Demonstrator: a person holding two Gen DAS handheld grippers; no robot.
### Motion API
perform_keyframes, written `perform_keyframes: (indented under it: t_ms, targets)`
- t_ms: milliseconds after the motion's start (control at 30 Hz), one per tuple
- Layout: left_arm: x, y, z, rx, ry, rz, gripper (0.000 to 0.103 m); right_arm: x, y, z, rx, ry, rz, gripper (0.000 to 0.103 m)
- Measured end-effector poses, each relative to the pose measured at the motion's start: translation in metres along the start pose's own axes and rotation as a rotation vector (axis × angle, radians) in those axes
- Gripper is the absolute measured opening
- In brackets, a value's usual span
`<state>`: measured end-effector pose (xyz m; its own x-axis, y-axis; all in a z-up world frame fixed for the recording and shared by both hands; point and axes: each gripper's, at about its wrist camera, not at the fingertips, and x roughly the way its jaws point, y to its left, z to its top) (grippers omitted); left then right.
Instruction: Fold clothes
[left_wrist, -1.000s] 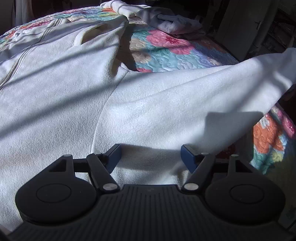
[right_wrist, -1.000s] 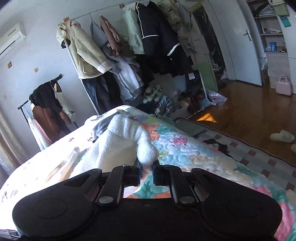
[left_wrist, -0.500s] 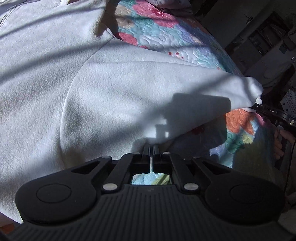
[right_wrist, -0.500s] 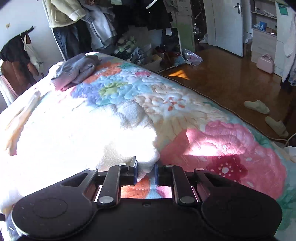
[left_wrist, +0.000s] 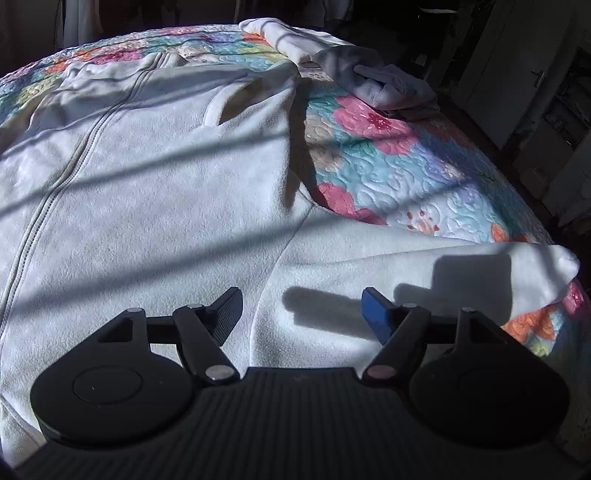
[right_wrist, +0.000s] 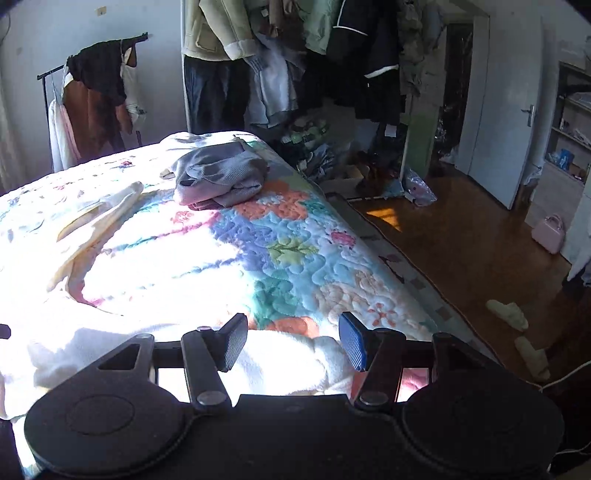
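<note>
**Fleece spread on the bed**

A white zip fleece (left_wrist: 155, 192) lay flat, front up, its sleeve (left_wrist: 424, 273) stretched toward 3 o'clock, cuff at the edge. A folded grey garment (right_wrist: 221, 177) sat well apart at 12 o'clock.

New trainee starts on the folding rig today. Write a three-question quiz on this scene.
1. True or false: the white fleece jacket lies spread on the floral quilt.
2. What lies beyond the right gripper on the far part of the bed: (a) a pillow, (b) a grey folded garment, (c) a pink bag?
3. Is cloth pinched by the left gripper?

Key: 1 true; 2 b; 3 no, its fingers are opening, apart above the sleeve.
</note>
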<state>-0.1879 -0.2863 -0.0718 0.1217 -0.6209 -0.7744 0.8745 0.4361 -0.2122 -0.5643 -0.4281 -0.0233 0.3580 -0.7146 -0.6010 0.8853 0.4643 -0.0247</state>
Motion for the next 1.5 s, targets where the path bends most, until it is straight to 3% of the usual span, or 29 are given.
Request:
perform_keyframes:
  t_ms: [100,167,233,267,300,367,533,633,833,1000,1133,1200,1367,1500]
  targets:
    - [0.019,0.019,0.004,-0.076,0.005,0.019,0.073,0.008,0.034,0.021,0.016,-0.039,0.086,0.06]
    - [0.033,0.028,0.005,-0.108,0.028,0.017,0.072,0.028,0.064,0.03,0.005,-0.035,0.209,0.058]
    - [0.044,0.037,0.002,-0.153,0.055,0.012,0.064,0.055,0.101,0.038,-0.038,-0.01,0.321,0.047]
    - [0.048,0.042,-0.001,-0.183,0.069,0.021,0.053,0.072,0.123,0.04,-0.084,0.021,0.358,0.034]
    - [0.048,0.045,-0.002,-0.192,0.065,0.024,0.048,0.088,0.144,0.041,-0.123,0.048,0.385,0.023]
    - [0.044,0.052,-0.006,-0.21,0.05,0.012,0.036,0.119,0.182,0.041,-0.187,0.095,0.421,0.012]
    - [0.041,0.073,-0.01,-0.298,0.04,-0.05,0.032,0.181,0.249,0.033,-0.27,0.21,0.488,0.012]
    - [0.038,0.075,-0.005,-0.309,0.029,-0.07,0.032,0.207,0.277,0.025,-0.293,0.254,0.477,0.018]
    - [0.034,0.077,0.02,-0.291,-0.05,-0.094,0.038,0.211,0.272,0.032,-0.178,0.261,0.524,0.02]
    - [0.046,0.084,0.028,-0.324,-0.035,-0.085,0.038,0.211,0.251,0.036,-0.024,0.274,0.57,0.026]
    - [0.045,0.086,0.02,-0.337,-0.032,-0.08,0.038,0.204,0.245,0.032,-0.011,0.273,0.563,0.03]
    - [0.043,0.087,0.017,-0.342,-0.032,-0.076,0.038,0.198,0.242,0.028,0.002,0.26,0.532,0.037]
    - [0.037,0.091,0.012,-0.358,-0.036,-0.065,0.041,0.185,0.234,0.025,0.045,0.219,0.556,0.039]
    - [0.032,0.091,0.006,-0.355,-0.043,-0.038,0.041,0.191,0.252,0.023,-0.003,0.229,0.567,0.042]
